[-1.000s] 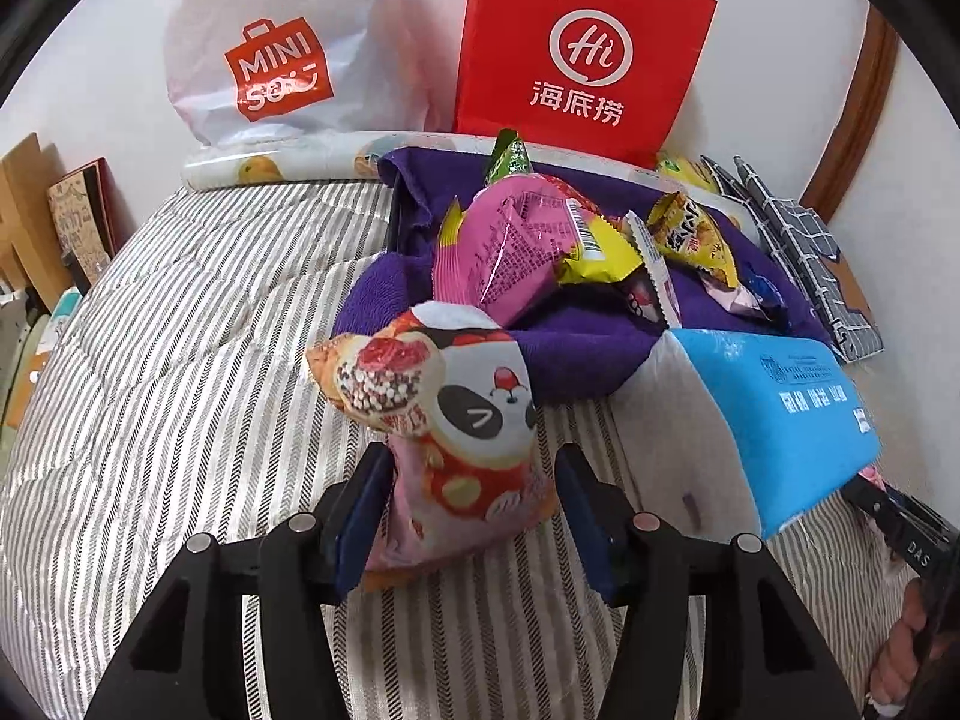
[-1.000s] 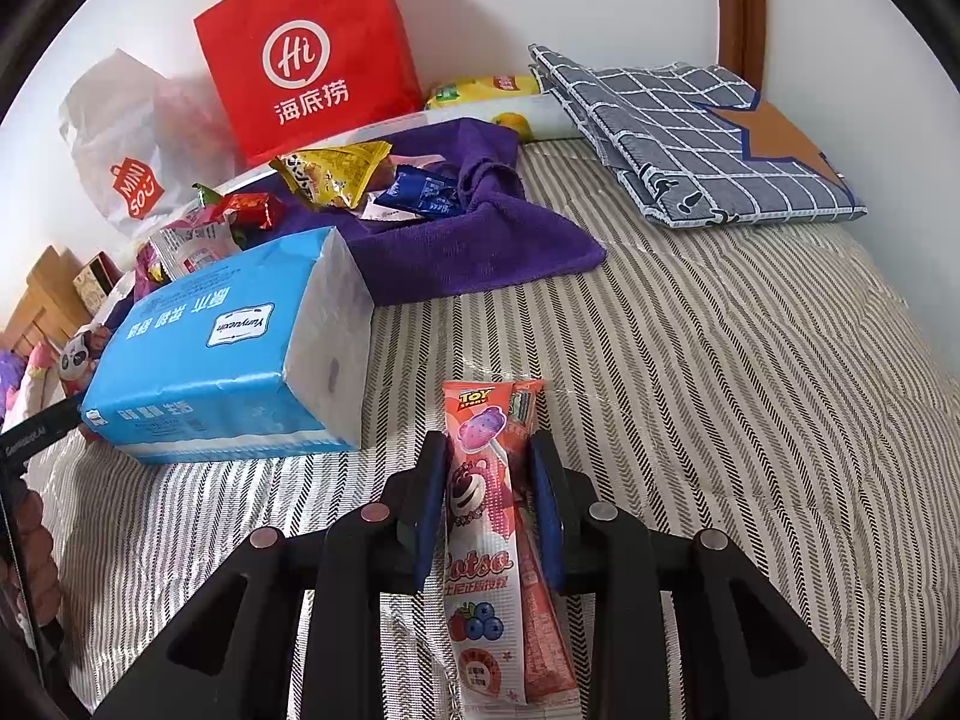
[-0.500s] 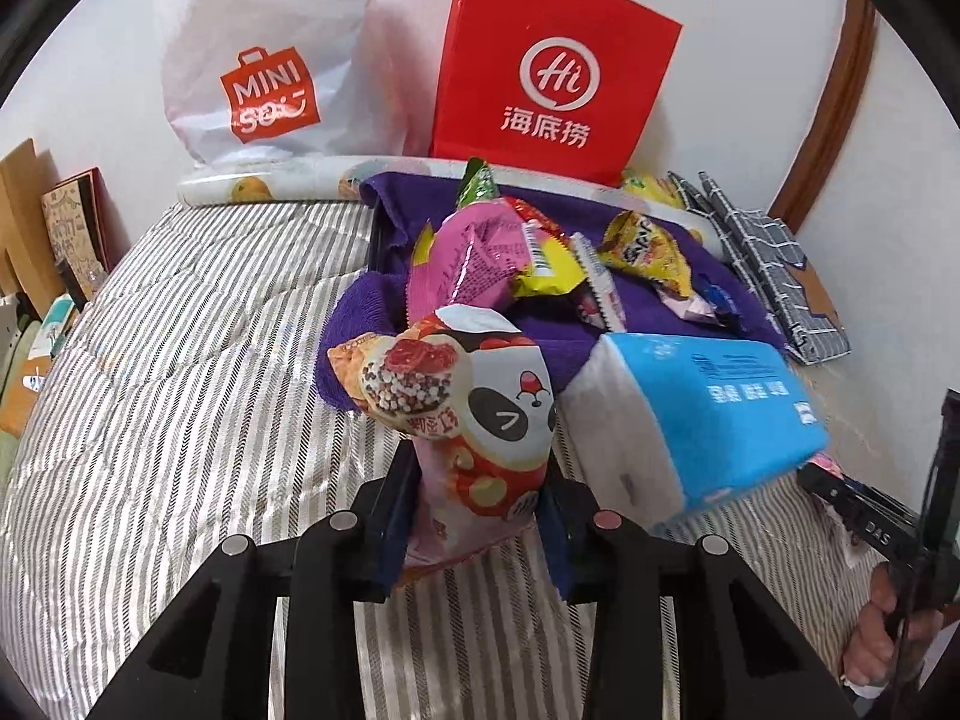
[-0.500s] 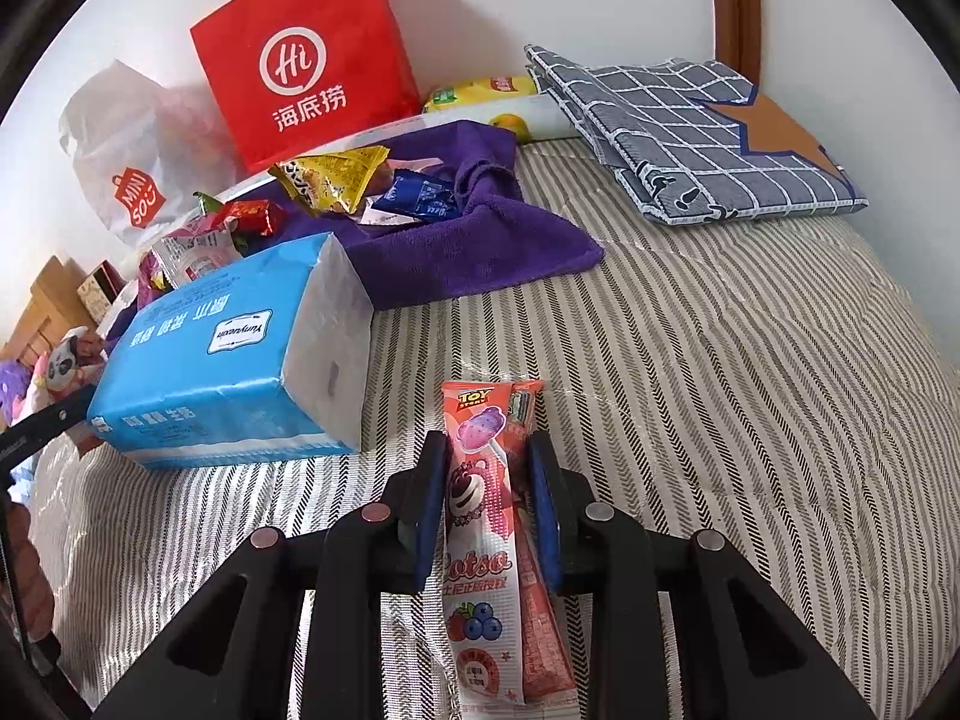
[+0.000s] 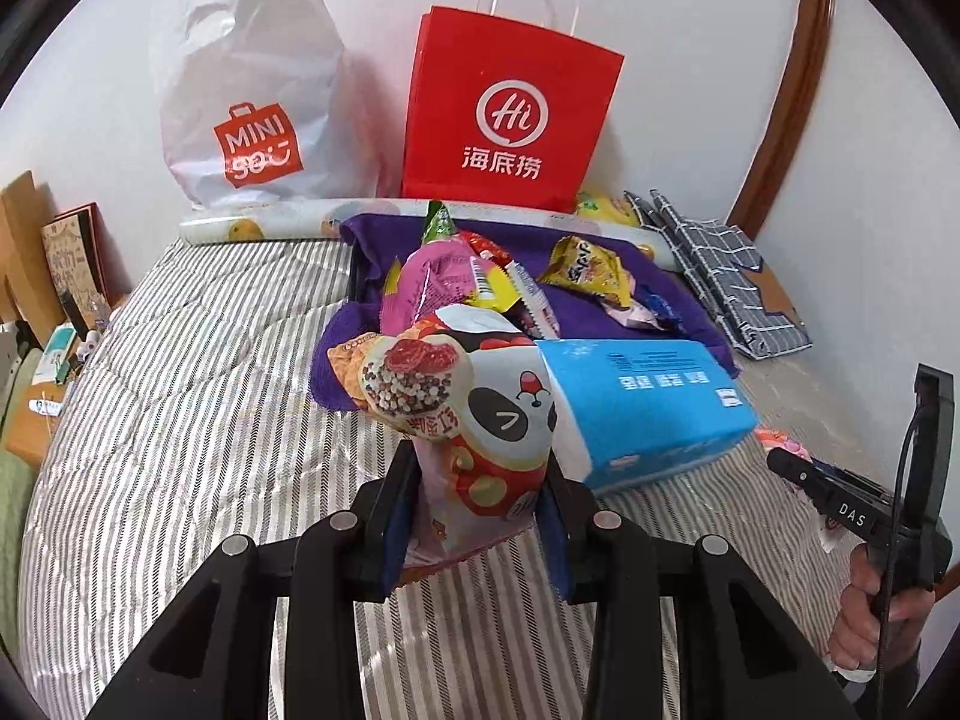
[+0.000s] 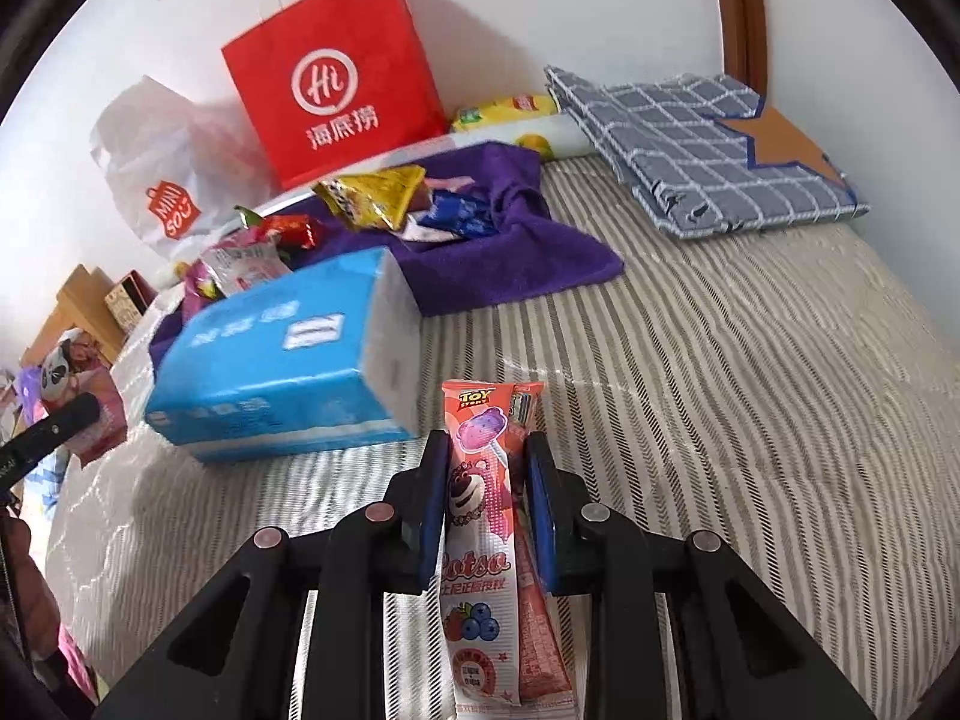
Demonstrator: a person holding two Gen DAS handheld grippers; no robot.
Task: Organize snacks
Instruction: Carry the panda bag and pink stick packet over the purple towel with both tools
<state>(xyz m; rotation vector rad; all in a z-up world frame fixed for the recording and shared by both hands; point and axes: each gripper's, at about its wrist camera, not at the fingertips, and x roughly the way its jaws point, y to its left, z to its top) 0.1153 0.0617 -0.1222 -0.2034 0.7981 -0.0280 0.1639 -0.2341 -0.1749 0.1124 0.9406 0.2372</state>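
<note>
Both tongs now clamped and lifted off the bed: left tongs (image 5: 480, 504) pinching the panda snack bag (image 5: 480, 420), right tongs (image 6: 487, 492) the Lotso packets (image 6: 483, 540), ready for sorting.

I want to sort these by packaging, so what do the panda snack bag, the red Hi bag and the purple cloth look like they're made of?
Panda snack bag: seemingly glossy plastic film; it crinkles and shines.
Red Hi bag: probably matte paper; it stands stiff with sharp folds and white cord handles.
Purple cloth: likely plush terry or microfibre; fuzzy, no sheen, soft folds.
</note>
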